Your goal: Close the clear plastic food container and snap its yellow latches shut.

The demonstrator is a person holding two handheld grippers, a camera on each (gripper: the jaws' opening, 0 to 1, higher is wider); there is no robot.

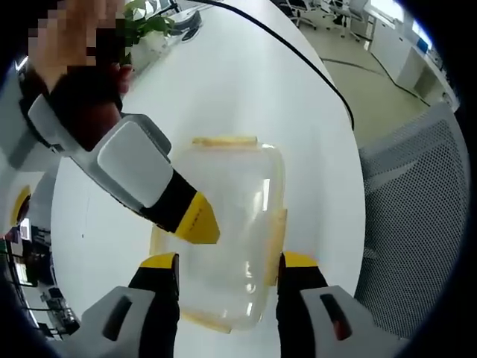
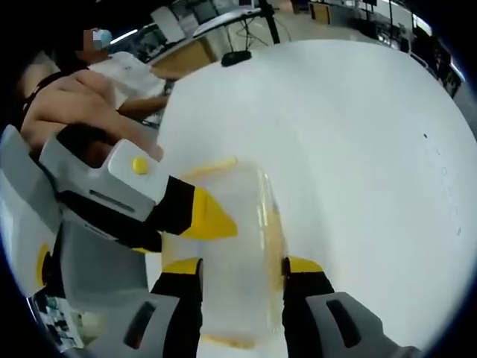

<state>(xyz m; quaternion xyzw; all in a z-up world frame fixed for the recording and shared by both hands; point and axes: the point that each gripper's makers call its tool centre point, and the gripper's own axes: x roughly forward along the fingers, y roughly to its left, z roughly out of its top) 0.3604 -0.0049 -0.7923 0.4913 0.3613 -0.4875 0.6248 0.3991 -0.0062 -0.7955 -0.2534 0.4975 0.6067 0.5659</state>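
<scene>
The clear plastic food container lies on the white table with its lid on. Yellow latches show at its far edge, right side and near edge. My left gripper is open, its jaws standing either side of the container's near half. The right gripper's yellow tip rests over the lid's left side, held by a gloved hand. In the right gripper view the same container sits between the open jaws of my right gripper, and the left gripper's tip reaches over the lid.
A black cable runs across the far table. A potted plant stands at the back left, and a grey mesh chair is beyond the table's right edge. A person's hand and a dark object show at the far side.
</scene>
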